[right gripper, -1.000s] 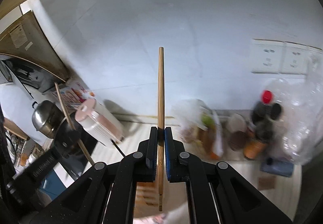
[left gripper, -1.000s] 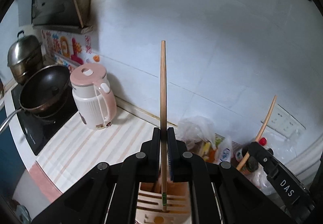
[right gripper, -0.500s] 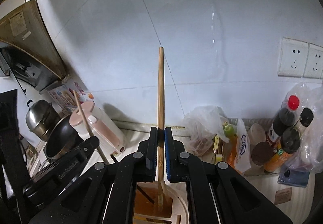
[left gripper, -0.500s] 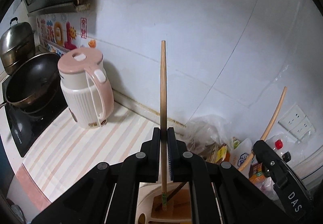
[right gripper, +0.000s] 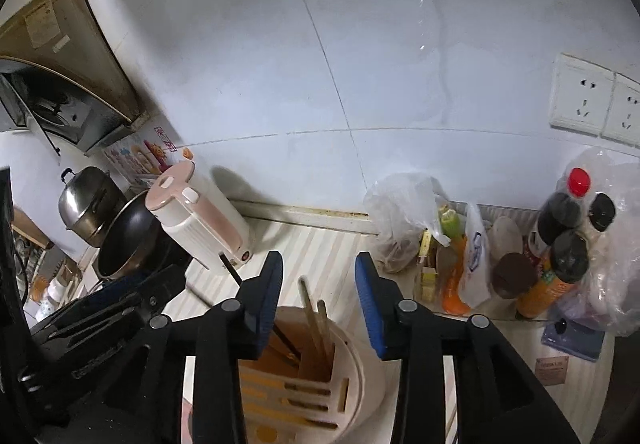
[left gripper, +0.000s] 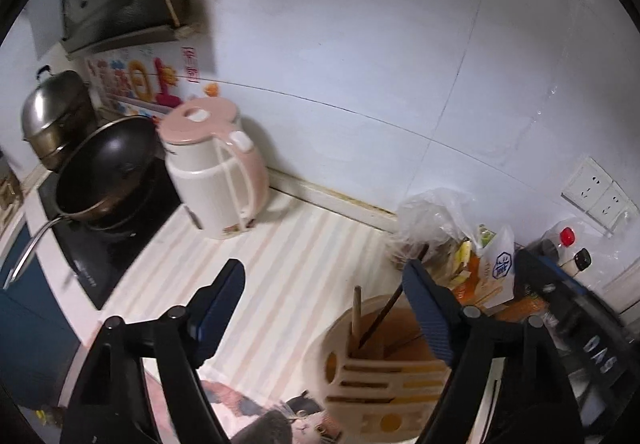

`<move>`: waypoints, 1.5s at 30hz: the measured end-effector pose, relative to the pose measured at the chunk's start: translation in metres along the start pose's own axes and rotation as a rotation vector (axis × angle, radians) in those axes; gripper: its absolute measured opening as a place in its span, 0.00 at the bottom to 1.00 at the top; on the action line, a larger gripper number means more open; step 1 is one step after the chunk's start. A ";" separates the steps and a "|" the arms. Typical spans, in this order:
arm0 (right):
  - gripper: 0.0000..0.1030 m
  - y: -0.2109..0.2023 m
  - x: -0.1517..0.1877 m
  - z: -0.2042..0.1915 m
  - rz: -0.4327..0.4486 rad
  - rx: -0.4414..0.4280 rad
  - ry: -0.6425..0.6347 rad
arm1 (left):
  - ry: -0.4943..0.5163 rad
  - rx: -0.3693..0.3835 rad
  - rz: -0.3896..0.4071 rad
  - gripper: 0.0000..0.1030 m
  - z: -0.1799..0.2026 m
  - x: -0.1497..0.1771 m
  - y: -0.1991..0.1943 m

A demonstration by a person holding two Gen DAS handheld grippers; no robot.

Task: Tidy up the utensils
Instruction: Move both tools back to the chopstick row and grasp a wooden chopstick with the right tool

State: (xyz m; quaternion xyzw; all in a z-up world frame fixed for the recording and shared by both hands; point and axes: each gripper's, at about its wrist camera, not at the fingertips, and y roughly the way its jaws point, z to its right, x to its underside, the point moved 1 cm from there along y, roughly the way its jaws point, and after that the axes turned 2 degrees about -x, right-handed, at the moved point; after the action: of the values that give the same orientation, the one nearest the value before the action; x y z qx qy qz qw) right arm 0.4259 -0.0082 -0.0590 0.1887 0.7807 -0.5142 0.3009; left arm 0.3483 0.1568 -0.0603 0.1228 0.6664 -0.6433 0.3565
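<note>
Your chopsticks [right gripper: 316, 320] stand upright in the round beige plastic holder [right gripper: 352, 376], w/ a thin dark stick [left gripper: 382, 318] leaning beside them; the holder's front is slotted. It sits on the striped counter [left gripper: 288, 276]. Your left tool [left gripper: 324, 308] gapes wide, nothing between its blue-padded fingers, holder just below-right. Your right tool [right gripper: 318, 298] is also spread, empty, directly over the holder. Farther off: pink-and-white kettle [left gripper: 216, 171], black wok [left gripper: 104, 171], steel pot [left gripper: 54, 111], crinkly plastic bag [right gripper: 400, 211], sauce bottles [right gripper: 560, 236].

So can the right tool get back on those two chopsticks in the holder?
Probably yes: the right tool is open just above the chopsticks, whose tops stick out of the holder with nothing over them.
</note>
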 end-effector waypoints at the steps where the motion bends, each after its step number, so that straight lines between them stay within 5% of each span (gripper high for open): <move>1: 0.43 -0.005 0.000 0.001 0.003 0.007 0.003 | 0.004 -0.016 -0.010 0.86 -0.002 0.003 -0.002; 4: 0.54 -0.027 0.004 0.005 0.026 0.029 0.007 | 0.022 -0.051 -0.002 1.00 -0.003 0.012 -0.009; 13: 0.86 -0.091 0.037 0.042 0.074 0.129 0.053 | 0.042 -0.032 -0.019 1.00 0.015 0.065 -0.029; 26: 0.87 -0.104 0.144 0.178 -0.156 0.346 0.192 | 0.288 0.041 -0.236 1.00 0.119 0.185 0.020; 34: 0.59 -0.074 0.205 0.249 -0.338 0.385 0.291 | 0.376 0.074 -0.371 0.98 0.163 0.230 0.071; 45: 0.25 -0.034 0.241 0.288 -0.478 0.387 0.344 | 0.377 0.173 -0.614 0.46 0.193 0.261 0.139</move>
State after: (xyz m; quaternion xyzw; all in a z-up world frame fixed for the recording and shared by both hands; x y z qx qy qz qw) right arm 0.3046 -0.2895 -0.2797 0.1380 0.7301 -0.6693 -0.0055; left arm 0.3095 -0.0827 -0.3165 0.0632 0.6694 -0.7402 0.0061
